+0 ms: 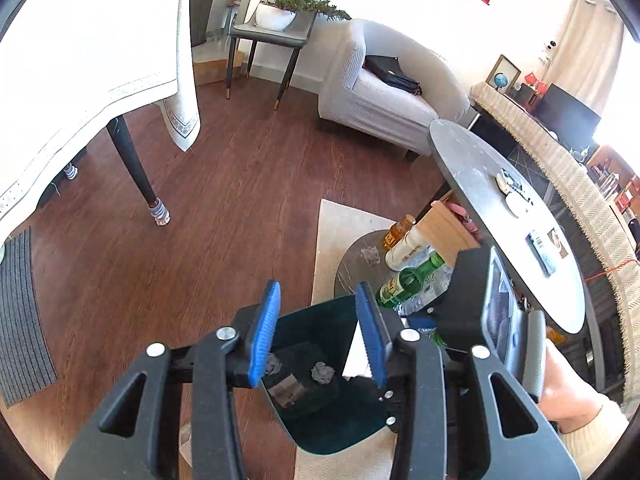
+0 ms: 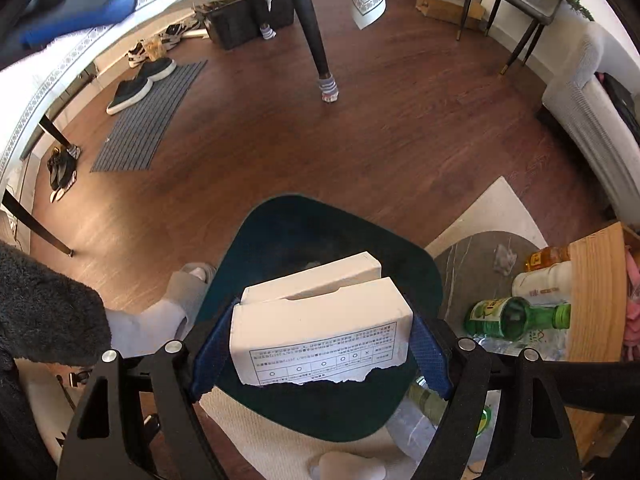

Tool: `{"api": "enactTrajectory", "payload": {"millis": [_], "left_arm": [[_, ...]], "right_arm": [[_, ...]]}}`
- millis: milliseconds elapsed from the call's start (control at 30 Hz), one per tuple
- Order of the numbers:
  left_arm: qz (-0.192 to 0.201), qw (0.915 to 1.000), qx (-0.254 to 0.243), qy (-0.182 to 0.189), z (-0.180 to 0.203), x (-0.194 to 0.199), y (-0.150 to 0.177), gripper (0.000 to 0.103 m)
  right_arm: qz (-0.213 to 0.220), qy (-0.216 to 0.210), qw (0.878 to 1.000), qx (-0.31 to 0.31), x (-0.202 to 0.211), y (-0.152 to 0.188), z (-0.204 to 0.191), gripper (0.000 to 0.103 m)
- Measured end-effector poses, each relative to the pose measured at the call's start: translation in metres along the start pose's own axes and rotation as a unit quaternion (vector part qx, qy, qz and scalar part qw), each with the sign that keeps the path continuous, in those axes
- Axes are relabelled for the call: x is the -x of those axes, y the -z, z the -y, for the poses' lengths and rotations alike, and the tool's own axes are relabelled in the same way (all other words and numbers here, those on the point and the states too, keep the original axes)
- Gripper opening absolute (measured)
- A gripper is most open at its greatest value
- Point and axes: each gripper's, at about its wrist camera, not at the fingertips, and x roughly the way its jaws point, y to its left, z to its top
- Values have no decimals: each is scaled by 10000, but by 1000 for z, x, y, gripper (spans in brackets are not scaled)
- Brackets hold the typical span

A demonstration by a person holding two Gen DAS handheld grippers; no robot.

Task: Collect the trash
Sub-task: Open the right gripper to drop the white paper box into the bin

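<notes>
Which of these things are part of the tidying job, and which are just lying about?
Part of the job:
- white box, clamped in the right gripper over the bin
- dark green bin
- crumpled scraps inside it
- green bottle on the low table
- left gripper, jaws open

Lying about:
- shoes
- doormat
- sofa
- potted plant

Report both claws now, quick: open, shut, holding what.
Left claw: open, holding nothing, above the dark green bin.
Right claw: shut on the torn white box, over the same bin.
</notes>
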Motion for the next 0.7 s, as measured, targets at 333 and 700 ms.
{"api": "enactTrajectory", "payload": {"millis": [333, 700], "left_arm": [[360, 9992, -4, 165, 16, 15, -26, 30], [568, 9980, -121, 247, 50, 15, -40, 33]], "right_arm": [[-723, 297, 9961, 397, -26, 26, -8, 85], [-284, 45, 9994, 189, 7, 37, 5, 88]]}}
